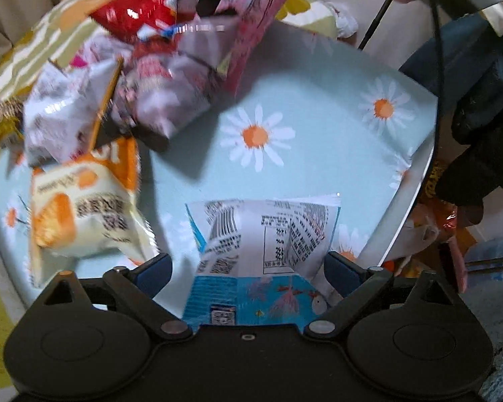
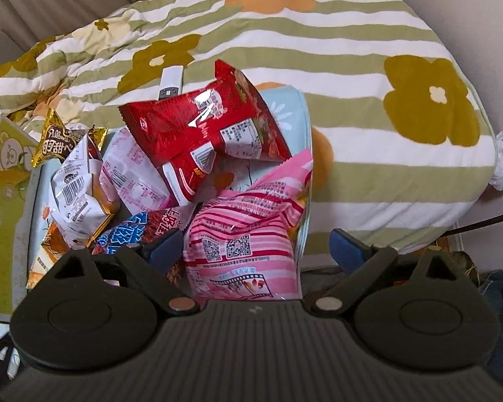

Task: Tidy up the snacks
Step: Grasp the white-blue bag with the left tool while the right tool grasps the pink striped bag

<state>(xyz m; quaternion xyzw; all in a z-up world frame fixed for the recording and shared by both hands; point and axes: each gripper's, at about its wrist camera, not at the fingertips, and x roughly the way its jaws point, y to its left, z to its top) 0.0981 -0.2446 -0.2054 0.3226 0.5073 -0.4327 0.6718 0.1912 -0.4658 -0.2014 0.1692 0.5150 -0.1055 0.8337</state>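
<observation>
In the left wrist view my left gripper (image 1: pixel 248 268) is open, with a blue and white snack packet (image 1: pixel 265 244) lying between its blue fingers on the daisy-print cloth (image 1: pixel 318 107). An orange and white packet (image 1: pixel 84 207) lies to the left; a blurred heap of white, red and pink packets (image 1: pixel 171 77) sits beyond. In the right wrist view my right gripper (image 2: pixel 256 248) is open, its fingers either side of a pink striped packet (image 2: pixel 248 231). A red packet (image 2: pixel 211 124) lies on top of the heap, with white packets (image 2: pixel 80 191) and a gold one (image 2: pixel 57 137) at left.
A green-and-white striped flowered quilt (image 2: pixel 318 53) covers the bed behind the heap. A green box (image 2: pixel 0 201) stands at the left. A white remote (image 2: pixel 171 83) lies on the quilt. More snacks in bags (image 1: pixel 429 221) lie beyond the round tray edge (image 1: pixel 419 181) at right.
</observation>
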